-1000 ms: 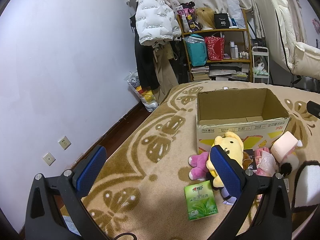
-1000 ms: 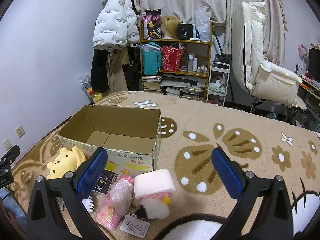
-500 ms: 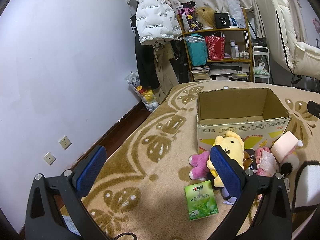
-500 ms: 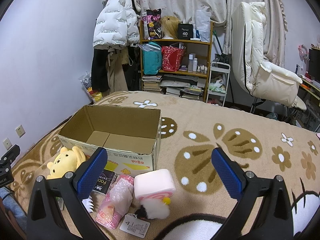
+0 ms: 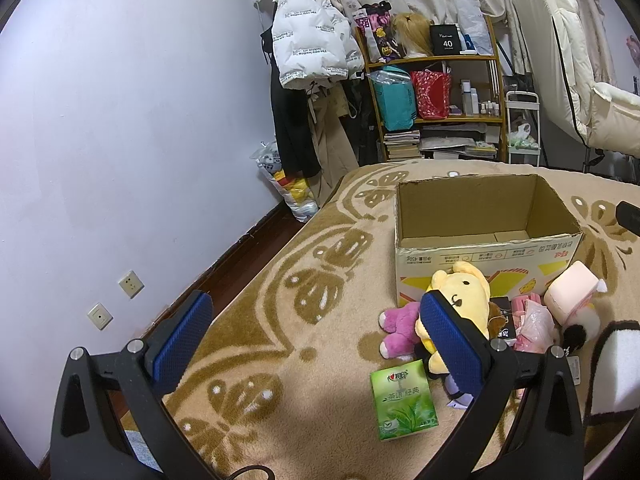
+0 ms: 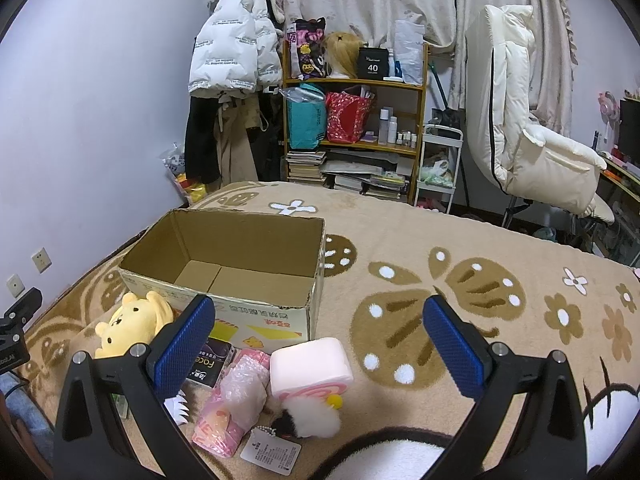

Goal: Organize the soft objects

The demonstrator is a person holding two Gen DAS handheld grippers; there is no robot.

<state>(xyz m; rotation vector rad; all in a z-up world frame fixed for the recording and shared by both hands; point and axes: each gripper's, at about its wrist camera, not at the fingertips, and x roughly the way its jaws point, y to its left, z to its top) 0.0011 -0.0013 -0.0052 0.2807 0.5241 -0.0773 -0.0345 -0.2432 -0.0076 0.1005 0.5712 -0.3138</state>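
An open cardboard box (image 6: 236,264) sits ahead of both tools. The yellow bear plush (image 5: 460,312) lies past the left tool (image 5: 316,340), the pink cushion (image 6: 310,364) between the right tool's (image 6: 320,340) fingers' line; both gape wide, holding nothing.

The cardboard box (image 6: 224,264) stands open-topped and apparently unblocked, while the yellow plush (image 5: 460,308) and pink cube (image 6: 310,364) crowd its front wall.
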